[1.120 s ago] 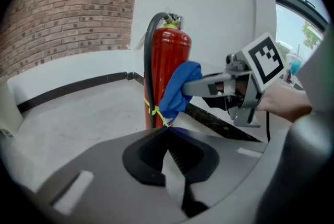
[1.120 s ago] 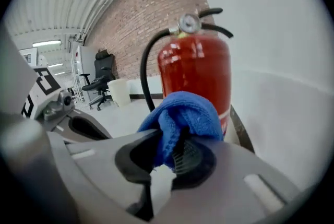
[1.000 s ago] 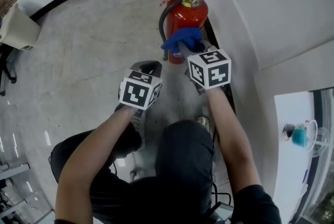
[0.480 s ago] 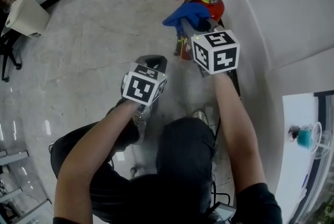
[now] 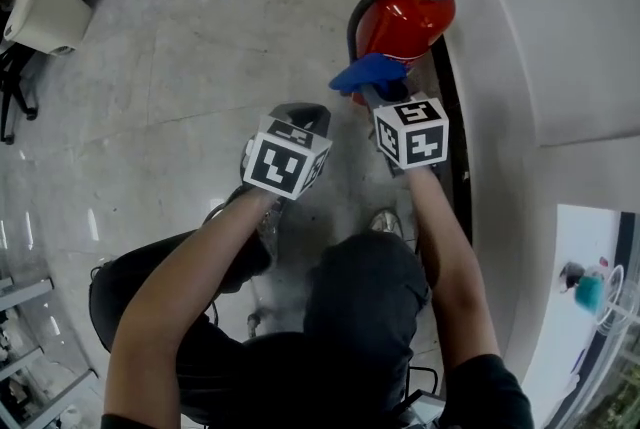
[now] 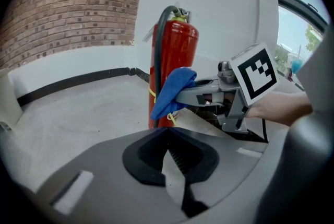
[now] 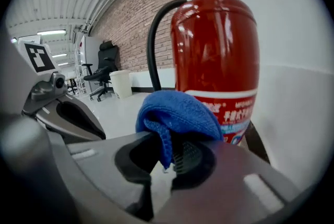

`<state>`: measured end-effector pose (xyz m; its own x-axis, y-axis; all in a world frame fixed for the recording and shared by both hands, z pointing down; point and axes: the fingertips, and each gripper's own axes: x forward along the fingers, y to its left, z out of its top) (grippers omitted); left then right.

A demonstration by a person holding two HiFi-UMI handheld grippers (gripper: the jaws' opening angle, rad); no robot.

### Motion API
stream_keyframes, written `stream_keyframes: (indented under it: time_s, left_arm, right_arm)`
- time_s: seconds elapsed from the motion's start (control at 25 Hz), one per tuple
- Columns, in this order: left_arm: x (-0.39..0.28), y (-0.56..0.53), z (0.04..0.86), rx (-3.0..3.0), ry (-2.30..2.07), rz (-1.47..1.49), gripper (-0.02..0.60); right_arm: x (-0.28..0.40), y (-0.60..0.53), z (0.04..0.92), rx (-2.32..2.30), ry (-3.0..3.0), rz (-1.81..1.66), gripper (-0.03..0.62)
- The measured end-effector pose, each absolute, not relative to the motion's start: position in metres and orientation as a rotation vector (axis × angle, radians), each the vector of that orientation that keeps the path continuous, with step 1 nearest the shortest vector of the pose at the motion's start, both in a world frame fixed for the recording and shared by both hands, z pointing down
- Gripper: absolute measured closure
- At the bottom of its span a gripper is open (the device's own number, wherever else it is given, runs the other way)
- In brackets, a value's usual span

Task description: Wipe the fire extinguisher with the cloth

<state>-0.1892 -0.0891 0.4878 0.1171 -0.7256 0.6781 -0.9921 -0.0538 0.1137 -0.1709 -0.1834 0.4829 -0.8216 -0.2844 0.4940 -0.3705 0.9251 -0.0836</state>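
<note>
The pale floor (image 5: 180, 67) met a white wall (image 5: 540, 17), and the red fire extinguisher (image 5: 405, 17) stood upright at the foot of that wall, close in front of the person. The right gripper (image 7: 169, 157) was clenched on a blue cloth (image 7: 177, 113), which bulged out past its jaws and sat low on the side of the red cylinder, just below the printed label (image 7: 229, 110). Whether the cloth was pressed on the paint or stopped just short of it could not be told. The left gripper (image 6: 175, 157) hung beside it over the floor, apart from the extinguisher, with its jaws clenched together on nothing. The black hose (image 7: 153, 45) curved down the cylinder's left side. The step in hand looked like the wiping itself, on the lower body. The next move probably called for keeping the cloth firm against the curved metal and drawing it around or along the cylinder. It also called for pushing gently enough not to tip it, since the empty gripper was not steadying it.
</note>
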Motion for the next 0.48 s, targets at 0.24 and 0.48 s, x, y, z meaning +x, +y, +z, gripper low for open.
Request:
stream_keyframes:
  time_s: [0.24, 0.48]
  left_arm:
    - [-0.187, -0.099, 0.523, 1.788, -1.617, 0.624, 0.575]
    - [-0.19, -0.105, 0.546, 1.755, -1.591, 0.633, 0.574]
  right_arm:
    - [-0.155, -0.187, 0.531, 0.454, -2.566, 0.364, 0.559]
    - [-0.169, -0.185, 0.569, 0.431, -2.529, 0.453, 0.559]
